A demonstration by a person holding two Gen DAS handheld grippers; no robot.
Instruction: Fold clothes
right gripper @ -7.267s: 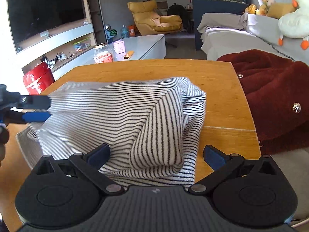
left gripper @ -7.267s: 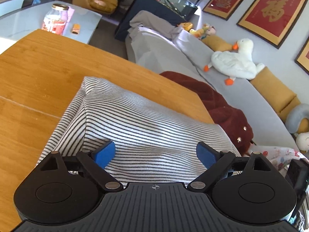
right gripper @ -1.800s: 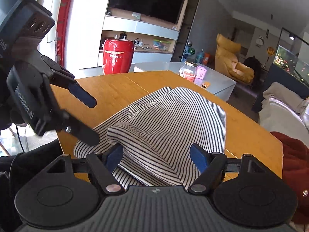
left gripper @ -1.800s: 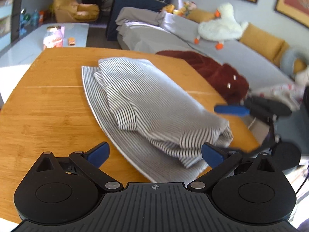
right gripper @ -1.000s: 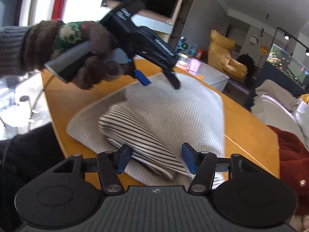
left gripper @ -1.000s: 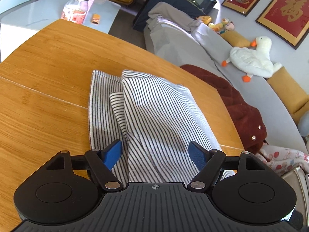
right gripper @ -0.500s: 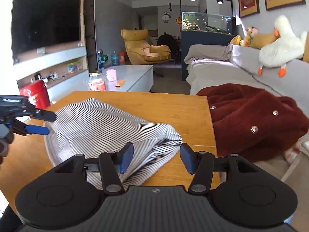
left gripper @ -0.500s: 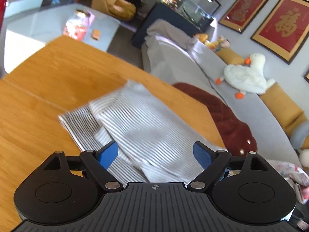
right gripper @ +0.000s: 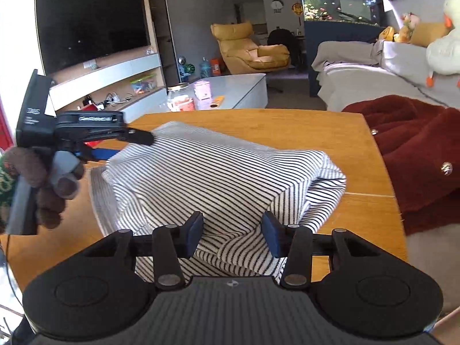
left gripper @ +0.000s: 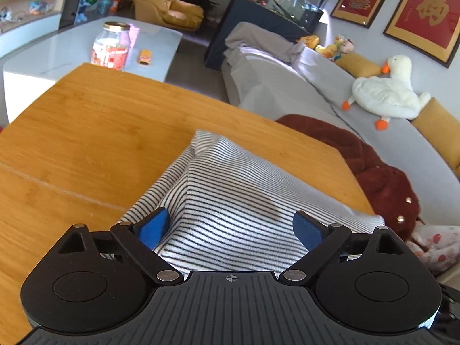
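Note:
A folded black-and-white striped garment (left gripper: 230,201) lies on the wooden table (left gripper: 86,132). My left gripper (left gripper: 230,227) is open, its blue pads straddling the near edge of the bundle. In the right wrist view the garment (right gripper: 207,172) is a thick folded stack. My right gripper (right gripper: 231,234) is open, narrower, with a fold of the striped cloth between its pads. The left gripper (right gripper: 126,142) shows there too, held by a gloved hand at the garment's far left corner.
A dark red fleece coat (right gripper: 417,155) hangs off the table's right edge against the grey sofa (left gripper: 287,86). A glass jar (left gripper: 110,46) stands on the white coffee table beyond. A plush goose (left gripper: 385,92) lies on the sofa.
My left gripper has come down onto the garment's edge, which now fills the space between its pads. My right gripper has moved in closer over the folded stack.

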